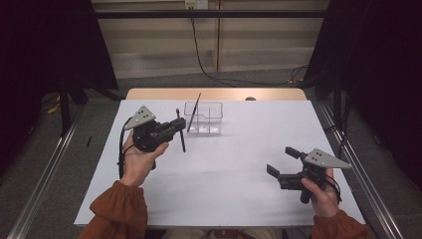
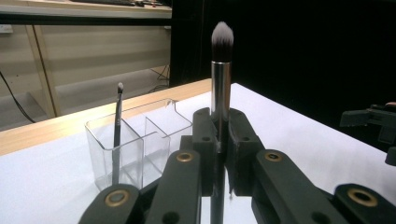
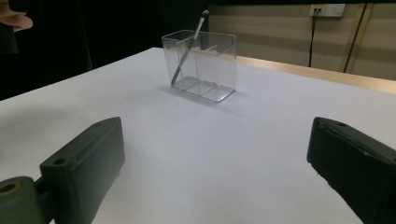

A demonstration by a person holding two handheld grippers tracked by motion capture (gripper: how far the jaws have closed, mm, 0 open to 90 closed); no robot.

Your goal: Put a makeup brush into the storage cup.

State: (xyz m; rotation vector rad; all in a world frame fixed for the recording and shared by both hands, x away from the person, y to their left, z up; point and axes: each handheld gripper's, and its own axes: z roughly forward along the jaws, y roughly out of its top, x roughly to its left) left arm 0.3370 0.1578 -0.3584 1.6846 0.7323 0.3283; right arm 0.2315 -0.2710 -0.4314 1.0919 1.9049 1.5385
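My left gripper (image 1: pixel 177 125) hovers left of a clear divided organizer (image 1: pixel 203 118) and is shut on a makeup brush (image 1: pixel 181 135). In the left gripper view the brush (image 2: pixel 220 79) stands upright between the closed jaws (image 2: pixel 219 128), silver ferrule and pale bristle tip up. A thin dark brush (image 1: pixel 194 107) leans in the organizer's left compartment, also seen in the left gripper view (image 2: pixel 116 126) and the right gripper view (image 3: pixel 189 49). My right gripper (image 1: pixel 280 160) is held over the table's right front, open, with nothing between its jaws (image 3: pixel 215 158). It faces the organizer (image 3: pixel 201 65) from a distance.
The white tabletop (image 1: pixel 224 174) has a wooden strip (image 1: pixel 214 93) along its far edge. A black cable (image 1: pixel 209 69) trails across the floor behind. Dark curtains stand at both sides. Metal rails (image 1: pixel 45 174) run beside the table.
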